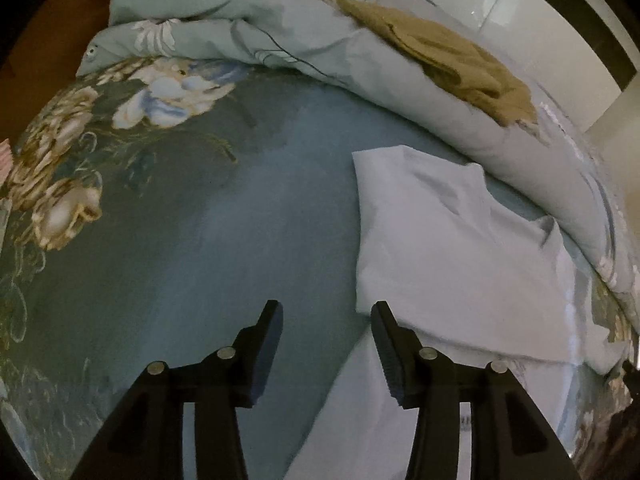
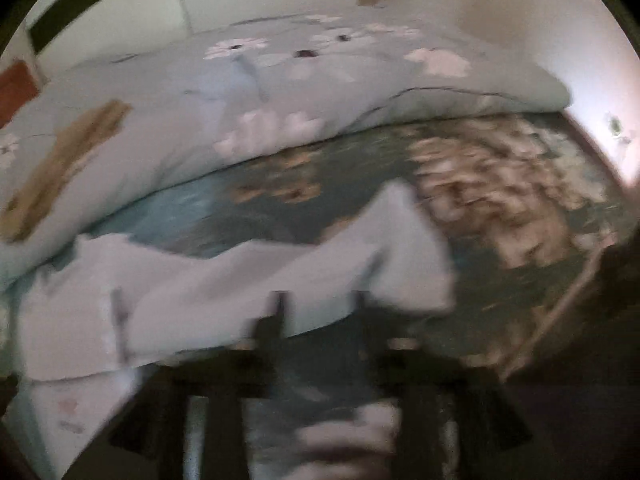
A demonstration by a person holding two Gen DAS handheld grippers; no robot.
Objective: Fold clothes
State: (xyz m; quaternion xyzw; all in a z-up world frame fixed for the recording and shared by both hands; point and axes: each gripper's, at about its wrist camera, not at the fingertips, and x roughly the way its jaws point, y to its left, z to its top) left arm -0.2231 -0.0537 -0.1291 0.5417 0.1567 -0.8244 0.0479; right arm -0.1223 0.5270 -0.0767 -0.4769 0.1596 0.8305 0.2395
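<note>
Left gripper (image 1: 326, 312), jaws apart and empty, has the pale blue-white cloth garment (image 1: 452, 240) just right; right gripper's (image 2: 320, 304) jaw state cannot be told through blur

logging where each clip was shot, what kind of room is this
Most likely a bedroom. The white garment lies on a bed with a floral bedsheet, a bunched pale floral duvet is pushed to the far side, and plain walls close in behind.

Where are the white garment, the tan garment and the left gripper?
white garment (image 1: 452, 240): left wrist view, folded upper layer.
tan garment (image 1: 448, 60): left wrist view, its crumpled middle.
left gripper (image 1: 326, 344): left wrist view, gap between fingertips.
</note>
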